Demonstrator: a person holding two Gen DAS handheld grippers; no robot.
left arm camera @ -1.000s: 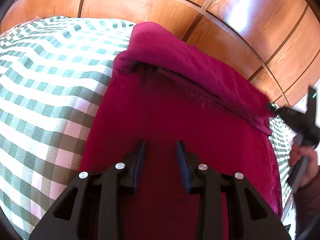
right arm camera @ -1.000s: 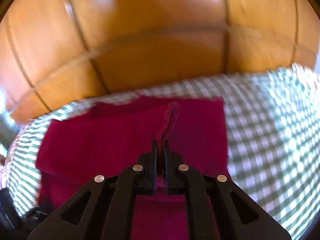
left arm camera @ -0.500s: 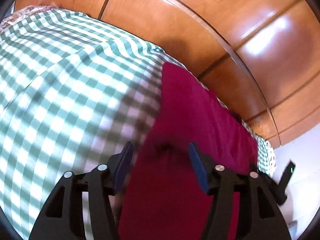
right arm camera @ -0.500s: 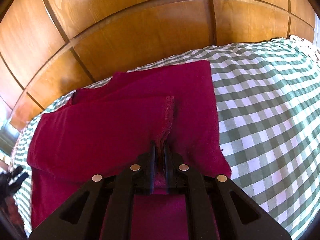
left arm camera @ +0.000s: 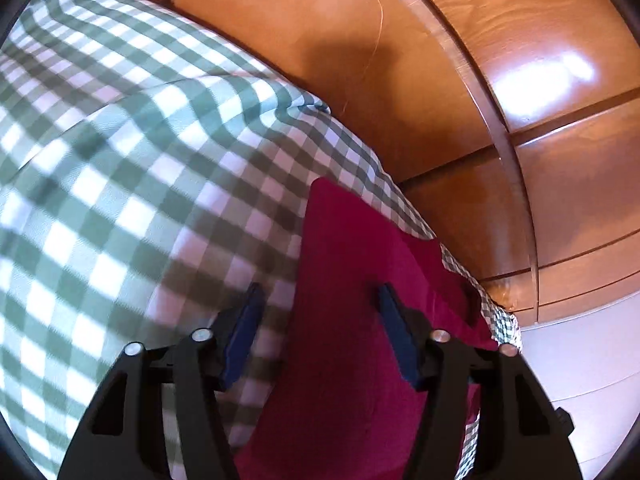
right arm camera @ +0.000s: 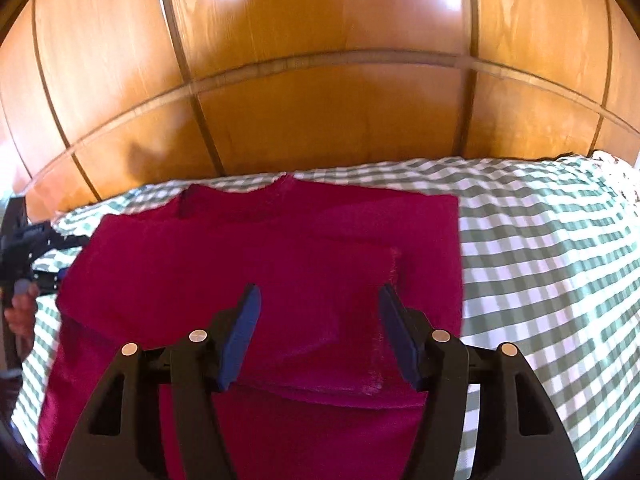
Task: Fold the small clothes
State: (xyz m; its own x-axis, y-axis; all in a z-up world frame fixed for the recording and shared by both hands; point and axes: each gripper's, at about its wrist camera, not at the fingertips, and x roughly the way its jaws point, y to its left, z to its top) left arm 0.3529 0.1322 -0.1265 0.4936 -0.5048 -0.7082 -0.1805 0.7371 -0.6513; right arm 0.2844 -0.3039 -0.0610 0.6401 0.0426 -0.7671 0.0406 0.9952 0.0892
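A crimson garment (right arm camera: pixel 280 248) lies flat on the green-and-white checked cloth (right arm camera: pixel 540 264), with a folded flap laid across its middle. My right gripper (right arm camera: pixel 318 300) hovers just above that flap. Its jaws are opening and nothing is pinched between them. In the left wrist view, the garment (left arm camera: pixel 360 280) fills the lower right and its left edge runs between the fingers. My left gripper (left arm camera: pixel 318 300) straddles that edge with its jaws closing, the pads clear of the fabric. The left gripper (right arm camera: pixel 28 248) also shows at the far left of the right wrist view.
A polished wooden panelled wall (right arm camera: pixel 320 80) rises directly behind the checked surface. A person's hand (right arm camera: pixel 22 312) holds the left tool at the garment's left side. Checked cloth (left arm camera: pixel 120 160) stretches left of the garment. A pale floor (left arm camera: pixel 580 360) shows past the surface's far corner.
My right gripper opened and let go of the pinched ridge of fabric, which now lies flat. My left gripper slid from over the garment's middle to its left edge.
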